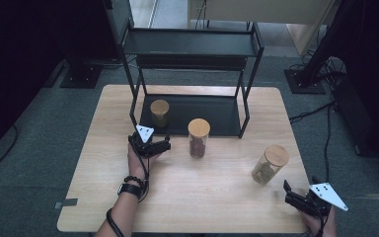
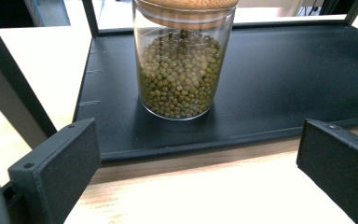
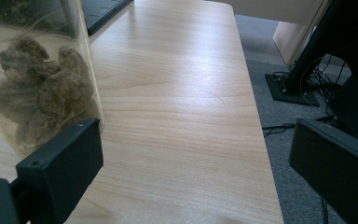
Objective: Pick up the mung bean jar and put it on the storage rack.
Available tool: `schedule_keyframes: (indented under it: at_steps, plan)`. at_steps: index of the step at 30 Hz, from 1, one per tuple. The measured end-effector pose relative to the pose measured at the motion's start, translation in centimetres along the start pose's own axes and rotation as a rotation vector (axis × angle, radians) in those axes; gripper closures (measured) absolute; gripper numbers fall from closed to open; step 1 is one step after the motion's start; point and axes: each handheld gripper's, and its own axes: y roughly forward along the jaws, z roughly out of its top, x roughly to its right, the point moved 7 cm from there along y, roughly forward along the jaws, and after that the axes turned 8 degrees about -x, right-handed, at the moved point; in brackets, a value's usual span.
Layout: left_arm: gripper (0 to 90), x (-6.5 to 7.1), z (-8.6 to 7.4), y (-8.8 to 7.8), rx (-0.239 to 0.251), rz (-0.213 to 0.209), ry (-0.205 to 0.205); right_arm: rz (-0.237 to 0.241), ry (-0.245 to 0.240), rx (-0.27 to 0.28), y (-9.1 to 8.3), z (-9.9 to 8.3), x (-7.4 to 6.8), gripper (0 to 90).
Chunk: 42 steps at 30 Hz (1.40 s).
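The bean jar (image 2: 182, 60) stands upright, lid up, on the rack's bottom shelf (image 2: 279, 79), full of green beans. The left gripper (image 1: 154, 146) gapes empty just before it. The right gripper (image 1: 296, 197), also open, sits beside the jar of brown lumps (image 1: 269, 164).

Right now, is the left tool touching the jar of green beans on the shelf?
Apart. In the left gripper view, the jar of green beans stands on the shelf tray, beyond the open left tool.
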Motion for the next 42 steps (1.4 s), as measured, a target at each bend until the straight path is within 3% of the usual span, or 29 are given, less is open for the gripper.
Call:
schedule_keyframes:
  at_steps: [42]
  plan:
    - [0.0,-0.4,-2.5,-4.2,0.018,-0.030,-0.009,-0.015,-0.013,-0.001,0.0,0.0,-0.1,2.7]
